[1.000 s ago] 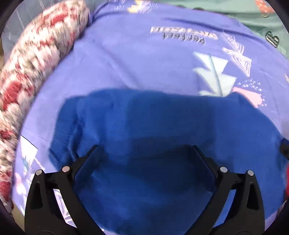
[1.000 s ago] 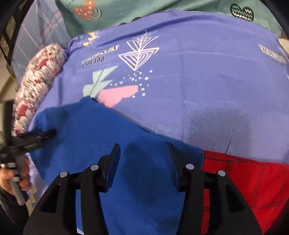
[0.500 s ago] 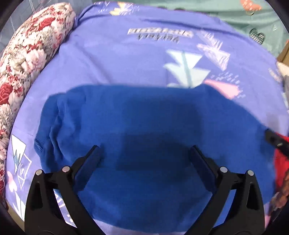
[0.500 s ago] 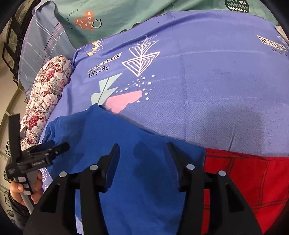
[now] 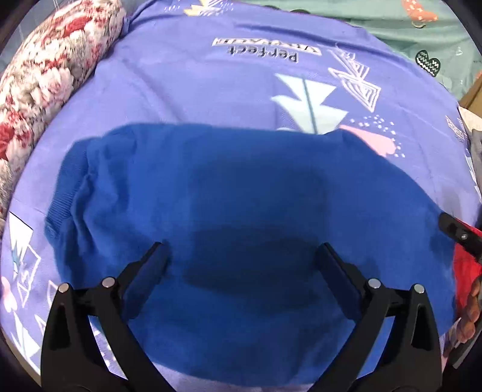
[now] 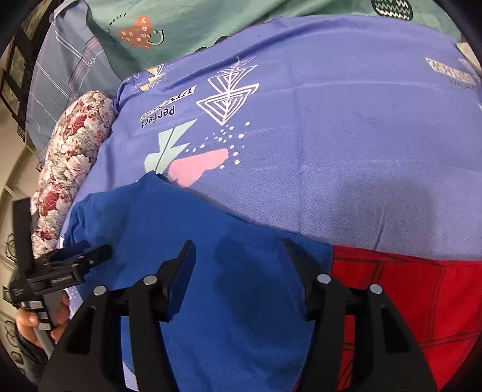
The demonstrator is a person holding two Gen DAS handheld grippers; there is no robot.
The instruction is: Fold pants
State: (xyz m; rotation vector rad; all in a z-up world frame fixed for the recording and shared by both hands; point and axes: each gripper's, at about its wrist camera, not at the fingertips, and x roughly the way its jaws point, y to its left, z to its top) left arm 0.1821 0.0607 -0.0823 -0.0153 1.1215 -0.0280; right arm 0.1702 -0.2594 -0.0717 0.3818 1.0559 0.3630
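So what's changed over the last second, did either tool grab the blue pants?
Neither grabbed. Both the left tool and right tool pulled back slightly from the blue pants, jaws open and empty. The pants and red garment lie unmoved on the purple sheet.

Before you is a bed spread with a purple printed sheet (image 5: 186, 90). On it the pants (image 5: 229, 211) lie flat, blue with a red part (image 6: 406, 289) at your right. A floral bolster (image 6: 72, 162) runs along the left edge, and a green cover (image 6: 192, 27) lies at the far side.
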